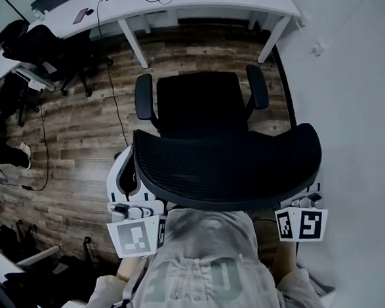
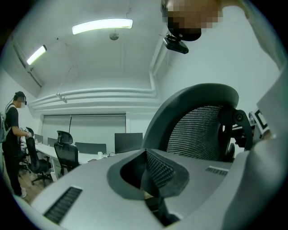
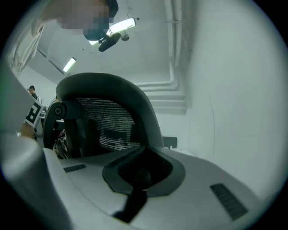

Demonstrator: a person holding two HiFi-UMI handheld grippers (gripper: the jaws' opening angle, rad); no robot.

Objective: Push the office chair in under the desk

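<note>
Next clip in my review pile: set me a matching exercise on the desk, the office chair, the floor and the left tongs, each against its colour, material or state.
Things:
1. desk
2. office chair
3. floor
4. left tongs

Descriptions:
A. shut, nothing between them
B. wood planks
C. white
D. black, with a mesh back

Pairs: 1-C; 2-D; 3-B; 4-A

Your white plastic left gripper (image 2: 149, 174): lower centre-left in the head view, held level, jaws fully together. Your white plastic right gripper (image 3: 138, 173): lower right, level, jaws together too.
</note>
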